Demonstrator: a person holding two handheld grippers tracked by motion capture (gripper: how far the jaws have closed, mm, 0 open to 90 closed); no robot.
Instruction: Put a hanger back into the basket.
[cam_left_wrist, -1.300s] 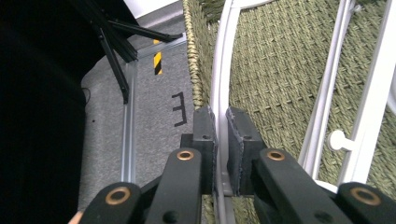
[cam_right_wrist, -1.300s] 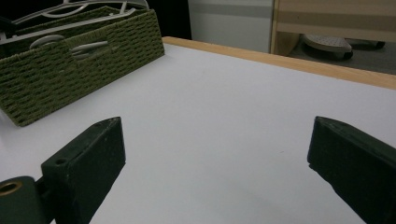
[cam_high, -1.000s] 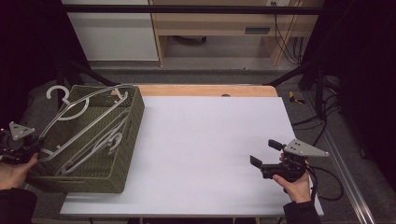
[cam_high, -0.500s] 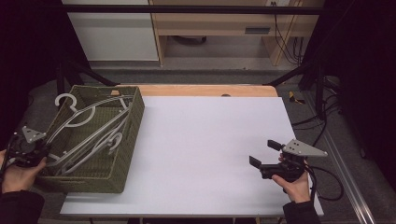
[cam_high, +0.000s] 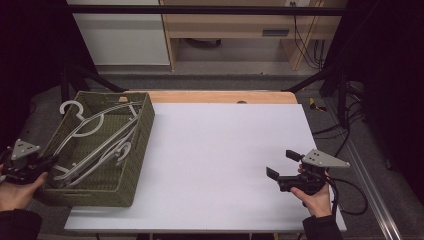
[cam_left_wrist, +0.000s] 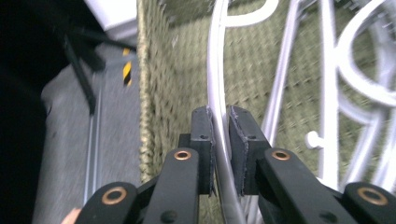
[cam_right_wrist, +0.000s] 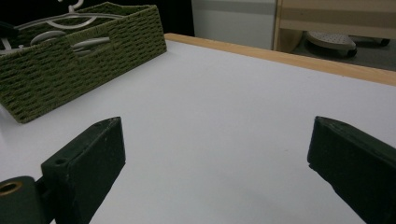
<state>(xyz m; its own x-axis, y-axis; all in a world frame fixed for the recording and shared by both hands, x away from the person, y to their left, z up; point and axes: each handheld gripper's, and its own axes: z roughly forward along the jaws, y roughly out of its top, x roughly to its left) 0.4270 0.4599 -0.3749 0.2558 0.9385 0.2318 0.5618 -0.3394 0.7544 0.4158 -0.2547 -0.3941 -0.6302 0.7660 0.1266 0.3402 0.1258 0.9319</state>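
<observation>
Left gripper (cam_left_wrist: 220, 140) clenched on a thin white hanger (cam_left_wrist: 215, 79) lying in the basket (cam_high: 135, 150) at table's left. Light, stiff, slick rod — likely to snag neighbours; grip near the hook. Right gripper (cam_high: 281, 165) released — idle.

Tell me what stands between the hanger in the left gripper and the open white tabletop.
The left gripper is shut on a white hanger inside the green woven basket. The basket's right wall rises between that hanger and the white table, and other hangers lie beside it. Beyond the wall, nothing visible blocks the way.
</observation>
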